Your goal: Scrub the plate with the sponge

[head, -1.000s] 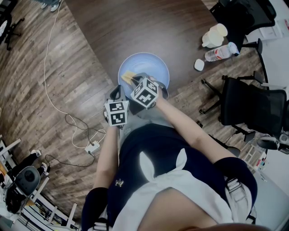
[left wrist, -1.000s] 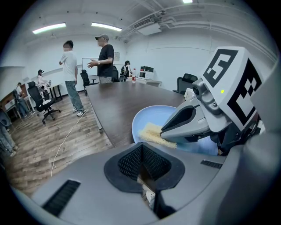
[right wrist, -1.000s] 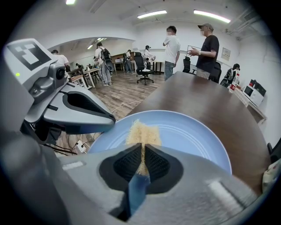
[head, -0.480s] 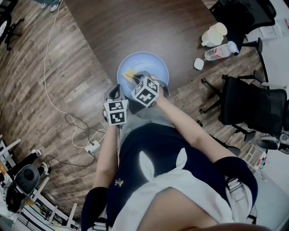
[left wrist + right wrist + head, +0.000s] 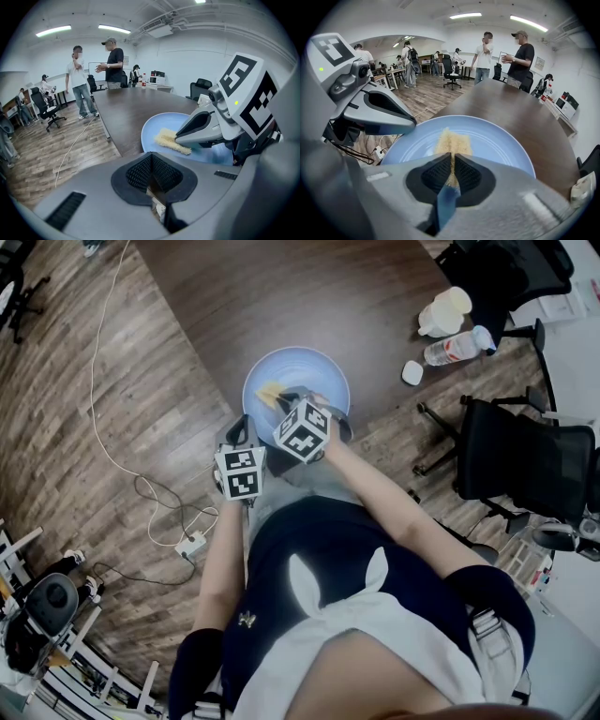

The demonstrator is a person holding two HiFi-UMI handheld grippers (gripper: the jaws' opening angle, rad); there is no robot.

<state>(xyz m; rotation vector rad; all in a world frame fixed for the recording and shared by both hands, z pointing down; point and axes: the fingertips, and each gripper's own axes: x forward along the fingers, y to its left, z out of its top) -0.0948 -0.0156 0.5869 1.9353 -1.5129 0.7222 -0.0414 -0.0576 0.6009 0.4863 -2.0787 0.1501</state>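
**Sponge** (image 5: 452, 140). Yellow, coarse fibrous face, with a blue layer showing between the jaws.
- Place: lying on the plate (image 5: 501, 140), running from the plate's near rim in towards its middle.
- Hold: the right gripper (image 5: 452, 161) has its jaws closed on the sponge's near end, pinching it thin. The free length lies out ahead on the plate.
- Handling, as judged: light, soft and springy, so it gives under the squeeze. It should be gripped deep across its thickness at one end. A shallow pinch could let it fold or pull free when dragged.

**Plate**. Pale blue, round and shallow, with a ringed, raised rim.
- Place: on the dark table (image 5: 520, 108), close to the table edge on the person's side.
- Handling, as judged: stiff, smooth and probably glazed, much heavier than the sponge, and breakable. Nothing pins it down, so sideways scrubbing may push it across the wood. The bare rim beside the sponge is the natural spot to steady it.

**Left gripper** (image 5: 151, 161). The jaws are drawn together with nothing between them.
- Place: just beside the plate's near rim, on the side away from the right gripper. It appears clear of the plate.
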